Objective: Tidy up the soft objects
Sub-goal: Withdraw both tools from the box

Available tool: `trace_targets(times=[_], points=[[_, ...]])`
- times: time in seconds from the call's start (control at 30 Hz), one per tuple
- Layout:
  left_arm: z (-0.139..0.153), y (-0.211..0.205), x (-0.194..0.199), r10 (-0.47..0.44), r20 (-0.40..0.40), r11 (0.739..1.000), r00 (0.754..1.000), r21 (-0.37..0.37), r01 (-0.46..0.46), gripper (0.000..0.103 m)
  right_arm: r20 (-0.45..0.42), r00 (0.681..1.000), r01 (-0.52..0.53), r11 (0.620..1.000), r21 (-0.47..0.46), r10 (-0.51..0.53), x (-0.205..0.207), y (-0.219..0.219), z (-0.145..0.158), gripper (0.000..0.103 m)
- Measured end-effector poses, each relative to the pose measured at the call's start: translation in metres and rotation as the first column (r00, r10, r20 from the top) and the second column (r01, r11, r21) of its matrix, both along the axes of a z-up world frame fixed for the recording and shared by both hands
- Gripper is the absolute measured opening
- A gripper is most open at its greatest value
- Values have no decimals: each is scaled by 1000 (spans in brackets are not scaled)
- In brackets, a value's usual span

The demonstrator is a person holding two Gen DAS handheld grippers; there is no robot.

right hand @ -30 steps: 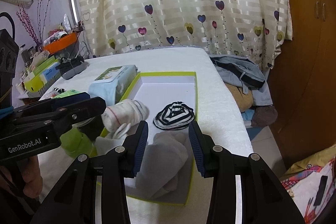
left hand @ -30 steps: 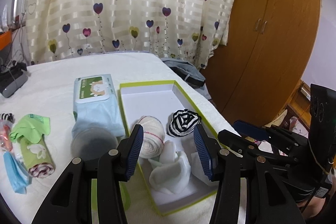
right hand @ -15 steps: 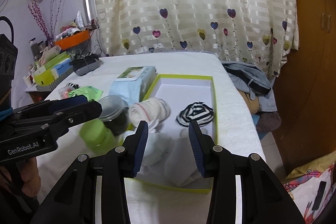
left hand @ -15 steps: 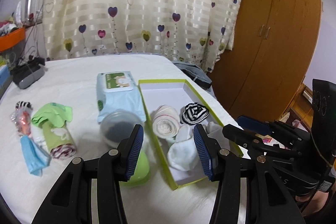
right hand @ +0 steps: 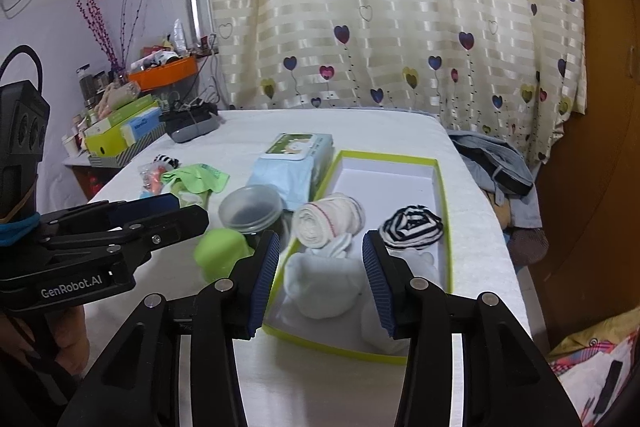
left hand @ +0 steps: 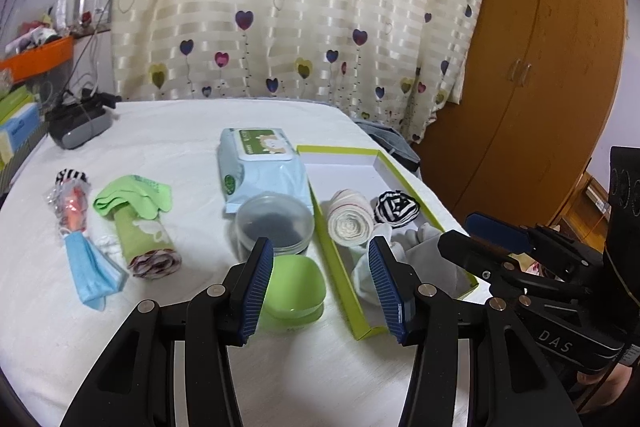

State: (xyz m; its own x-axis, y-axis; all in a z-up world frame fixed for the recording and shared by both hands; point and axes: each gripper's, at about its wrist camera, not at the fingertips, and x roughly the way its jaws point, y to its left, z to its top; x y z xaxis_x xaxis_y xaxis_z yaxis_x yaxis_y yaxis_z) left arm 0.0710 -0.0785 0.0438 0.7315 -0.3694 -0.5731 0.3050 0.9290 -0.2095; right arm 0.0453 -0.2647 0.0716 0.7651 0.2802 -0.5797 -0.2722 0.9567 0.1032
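A green-rimmed box (left hand: pixel 338 267) (right hand: pixel 332 347) lies on the white bed. In it are a rolled cream sock (left hand: pixel 350 227) (right hand: pixel 326 219), a black-and-white striped sock (left hand: pixel 396 209) (right hand: pixel 412 225) and loose white socks (left hand: pixel 374 269) (right hand: pixel 324 283). My right gripper (right hand: pixel 320 283) (left hand: pixel 468 237) hovers over the box's near end. Its jaws are opening, and the white socks lie below them, untouched by the pads. My left gripper (left hand: pixel 322 291) (right hand: pixel 172 213) is open and holds nothing, above a green round case (left hand: pixel 294 287) left of the box.
Left of the box are a wet-wipes pack (left hand: pixel 260 167), a clear-lidded jar (left hand: pixel 274 227), a rolled green cloth (left hand: pixel 144 227), a blue mask (left hand: pixel 90 273) and a wrapped orange item (left hand: pixel 72 207). A wooden wardrobe (left hand: pixel 520 67) stands at the right, and clothes (right hand: pixel 496 163) lie beside the bed.
Both grippers have drawn back from the box, so more of the bed shows. The right jaws have widened, and the white sock that was between them lies in the box.
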Motion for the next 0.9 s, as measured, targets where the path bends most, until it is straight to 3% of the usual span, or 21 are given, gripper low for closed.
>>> trace_targets(times=[0.9], points=[[-9, 48, -3, 112, -24, 993, 993, -23, -112, 49, 8, 990, -144, 989, 14, 144, -3, 41, 1, 45]])
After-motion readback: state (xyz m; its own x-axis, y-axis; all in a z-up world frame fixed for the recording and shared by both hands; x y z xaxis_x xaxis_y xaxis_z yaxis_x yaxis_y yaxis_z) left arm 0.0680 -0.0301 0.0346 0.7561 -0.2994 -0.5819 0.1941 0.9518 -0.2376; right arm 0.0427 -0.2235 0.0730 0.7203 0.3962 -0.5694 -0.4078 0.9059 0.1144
